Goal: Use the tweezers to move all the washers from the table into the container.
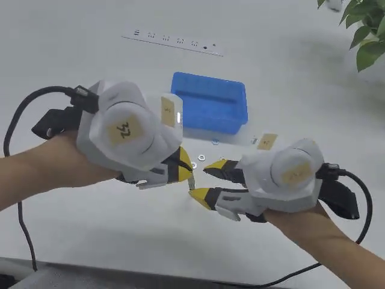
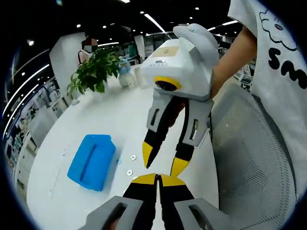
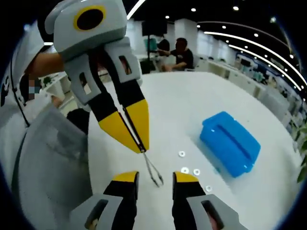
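A blue container [image 1: 210,120] stands on the white table, also in the left gripper view [image 2: 91,163] and the right gripper view [image 3: 230,143]. Several small washers [image 1: 201,158] lie loose in front of it [image 2: 129,172] [image 3: 185,170]. My left gripper [image 1: 187,168] [image 2: 158,178] is shut on thin metal tweezers [image 3: 152,170], whose tips hang just above the table near the washers. It enters the right gripper view from above [image 3: 141,148]. My right gripper [image 1: 201,182] [image 3: 156,177] stands open, its jaws either side of the tweezer tips without touching them. It faces the left gripper [image 2: 163,163].
A power strip [image 1: 174,42] lies at the back of the table and a plant [image 1: 364,30] at the back right. A small yellow tag [image 1: 266,141] lies right of the washers. Black cables trail from both grippers. A mesh chair [image 2: 249,153] stands near the table's front edge.
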Demonstrator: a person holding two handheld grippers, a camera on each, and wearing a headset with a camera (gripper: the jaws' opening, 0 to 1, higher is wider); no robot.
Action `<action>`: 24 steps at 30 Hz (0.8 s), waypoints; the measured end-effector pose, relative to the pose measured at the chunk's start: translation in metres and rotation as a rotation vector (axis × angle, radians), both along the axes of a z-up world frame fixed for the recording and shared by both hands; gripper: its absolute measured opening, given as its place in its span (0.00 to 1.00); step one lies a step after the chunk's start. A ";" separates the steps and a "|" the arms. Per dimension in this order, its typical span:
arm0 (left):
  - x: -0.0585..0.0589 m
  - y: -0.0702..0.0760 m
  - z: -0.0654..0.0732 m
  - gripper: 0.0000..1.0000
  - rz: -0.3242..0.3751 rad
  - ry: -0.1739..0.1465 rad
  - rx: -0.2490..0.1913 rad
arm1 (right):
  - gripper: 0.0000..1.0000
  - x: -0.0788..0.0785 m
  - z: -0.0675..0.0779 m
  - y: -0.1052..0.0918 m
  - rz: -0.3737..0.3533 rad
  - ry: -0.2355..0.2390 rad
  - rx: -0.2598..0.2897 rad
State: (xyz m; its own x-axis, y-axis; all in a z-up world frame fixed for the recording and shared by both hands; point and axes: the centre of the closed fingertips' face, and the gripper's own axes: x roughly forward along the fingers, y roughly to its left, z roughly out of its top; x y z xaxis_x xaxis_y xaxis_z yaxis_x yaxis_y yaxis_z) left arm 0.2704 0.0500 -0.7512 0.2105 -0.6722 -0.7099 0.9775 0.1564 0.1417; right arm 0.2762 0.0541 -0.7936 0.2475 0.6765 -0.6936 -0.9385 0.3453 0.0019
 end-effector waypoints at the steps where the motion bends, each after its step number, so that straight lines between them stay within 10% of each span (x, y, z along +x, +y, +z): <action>1: 0.000 0.000 0.000 0.00 -0.006 -0.003 0.004 | 0.22 -0.001 -0.002 0.004 0.034 0.002 -0.007; 17: -0.007 -0.006 0.000 0.00 -0.066 -0.021 0.030 | 0.05 -0.006 -0.016 0.013 0.127 -0.029 -0.044; 24: -0.003 -0.008 0.004 0.00 0.056 -0.007 -0.055 | 0.03 -0.004 -0.015 0.011 0.107 -0.056 -0.034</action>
